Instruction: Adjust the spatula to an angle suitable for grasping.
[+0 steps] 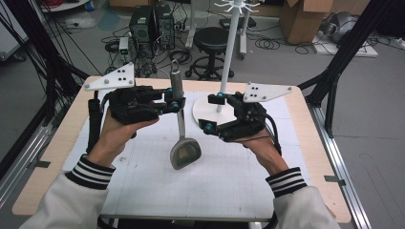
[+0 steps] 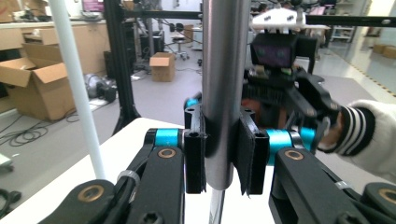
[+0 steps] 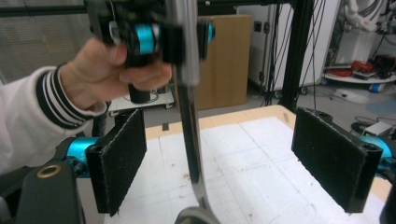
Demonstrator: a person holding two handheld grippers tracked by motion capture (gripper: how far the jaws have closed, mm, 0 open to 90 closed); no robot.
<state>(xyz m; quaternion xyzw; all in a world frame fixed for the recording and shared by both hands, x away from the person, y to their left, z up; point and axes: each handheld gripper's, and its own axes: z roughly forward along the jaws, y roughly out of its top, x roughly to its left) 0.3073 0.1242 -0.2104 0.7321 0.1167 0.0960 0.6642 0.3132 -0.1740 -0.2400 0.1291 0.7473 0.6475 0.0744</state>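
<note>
A metal spatula point(image 1: 185, 153) hangs upright over the white mat, head down and just above it, with a hanging loop at the top. My left gripper point(image 1: 177, 104) is shut on its round handle point(image 2: 223, 93), and both pads press the steel tube. My right gripper point(image 1: 210, 112) is to the right of the spatula, open. In the right gripper view its pads point(image 3: 121, 158) stand wide apart on either side of the thin shaft point(image 3: 191, 140) without touching it. The left hand holds its gripper point(image 3: 180, 39) higher on that shaft.
A white hook stand point(image 1: 229, 52) on a round base point(image 1: 200, 112) rises just behind my right gripper; its pole point(image 2: 77, 93) is also in the left gripper view. A gridded white mat point(image 1: 215, 186) covers the wooden table point(image 1: 310, 143). A stool, computer towers and boxes stand on the floor beyond.
</note>
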